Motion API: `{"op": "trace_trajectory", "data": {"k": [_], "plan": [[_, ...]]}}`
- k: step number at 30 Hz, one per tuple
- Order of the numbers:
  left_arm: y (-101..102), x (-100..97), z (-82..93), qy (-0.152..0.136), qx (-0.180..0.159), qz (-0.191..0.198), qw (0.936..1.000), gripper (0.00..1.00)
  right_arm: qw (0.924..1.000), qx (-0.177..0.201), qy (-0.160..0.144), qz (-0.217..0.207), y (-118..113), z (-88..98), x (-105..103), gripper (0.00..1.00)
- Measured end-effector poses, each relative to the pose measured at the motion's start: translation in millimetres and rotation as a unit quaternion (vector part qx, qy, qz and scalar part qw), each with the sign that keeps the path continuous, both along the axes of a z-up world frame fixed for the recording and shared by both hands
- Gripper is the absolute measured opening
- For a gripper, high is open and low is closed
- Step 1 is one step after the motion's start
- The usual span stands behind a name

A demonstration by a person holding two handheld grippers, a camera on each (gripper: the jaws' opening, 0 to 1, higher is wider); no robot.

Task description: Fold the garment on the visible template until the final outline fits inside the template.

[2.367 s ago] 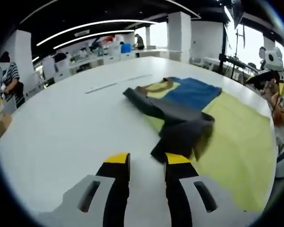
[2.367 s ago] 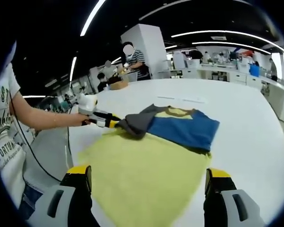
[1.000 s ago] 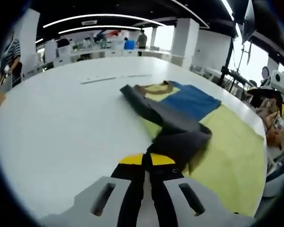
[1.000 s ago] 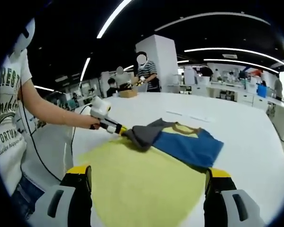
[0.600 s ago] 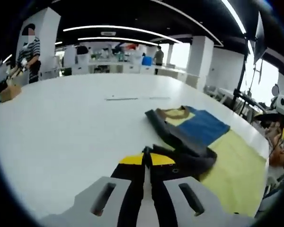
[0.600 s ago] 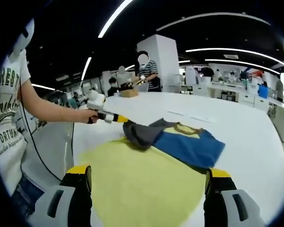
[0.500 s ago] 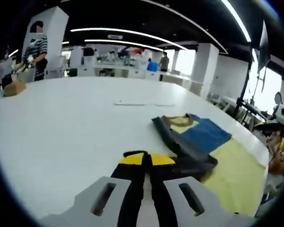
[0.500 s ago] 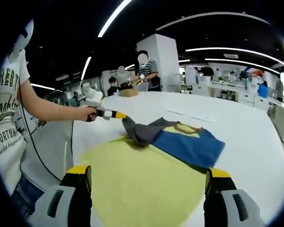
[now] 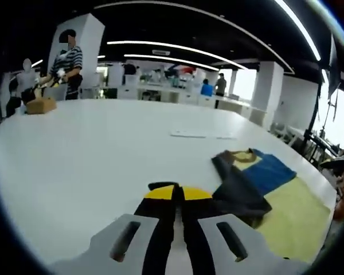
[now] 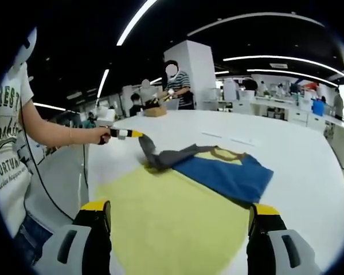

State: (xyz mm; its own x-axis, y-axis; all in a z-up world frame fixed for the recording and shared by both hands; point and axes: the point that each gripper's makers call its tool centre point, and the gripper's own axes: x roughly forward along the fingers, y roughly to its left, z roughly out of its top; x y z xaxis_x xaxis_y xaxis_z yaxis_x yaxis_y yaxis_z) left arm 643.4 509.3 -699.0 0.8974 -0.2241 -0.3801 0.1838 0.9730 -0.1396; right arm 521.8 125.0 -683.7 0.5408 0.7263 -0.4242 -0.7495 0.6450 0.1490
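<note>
A blue, yellow and grey garment (image 10: 223, 171) lies on the far end of a pale yellow template (image 10: 172, 220) on the white table (image 10: 298, 154). My left gripper (image 10: 136, 134), held out by a person's hand, is shut on the grey sleeve (image 10: 148, 152) and lifts it off the cloth. In the left gripper view the shut left gripper (image 9: 175, 192) has the grey sleeve (image 9: 241, 192) trailing right toward the garment (image 9: 269, 172) and template (image 9: 292, 217). My right gripper (image 10: 178, 213) stands open above the template's near edge, with nothing between its fingers.
A person in a white T-shirt (image 10: 6, 154) stands at the left with a cable (image 10: 46, 183) hanging down. Other people work around a brown box (image 10: 155, 112) at the table's far side. A thin pale strip (image 9: 198, 135) lies beyond the garment.
The left gripper shut on the grey sleeve, then pulled it up and away to the left, stretching the sleeve out from the garment. The right gripper stayed open over the template.
</note>
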Motion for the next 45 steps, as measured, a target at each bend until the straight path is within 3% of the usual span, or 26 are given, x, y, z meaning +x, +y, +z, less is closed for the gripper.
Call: {"op": "trace_trajectory", "data": {"k": [13, 25, 45], "plan": [[44.2, -11.4, -10.2, 0.017, 0.034, 0.062, 0.9974, 0.00, 1.0000, 0.002, 0.004, -0.006, -2.3, -1.1, -1.1, 0.99], [81.6, -26.3, -25.2, 0.051, 0.073, 0.111, 0.9898, 0.01, 0.9999, 0.001, 0.008, -0.014, -4.8, -2.6, -0.2, 0.99], [120.8, -43.2, -36.9, 0.070, 0.079, 0.161, 0.9813, 0.01, 0.9998, -0.003, 0.010, -0.018, -9.5, -2.8, -1.4, 0.99]]}}
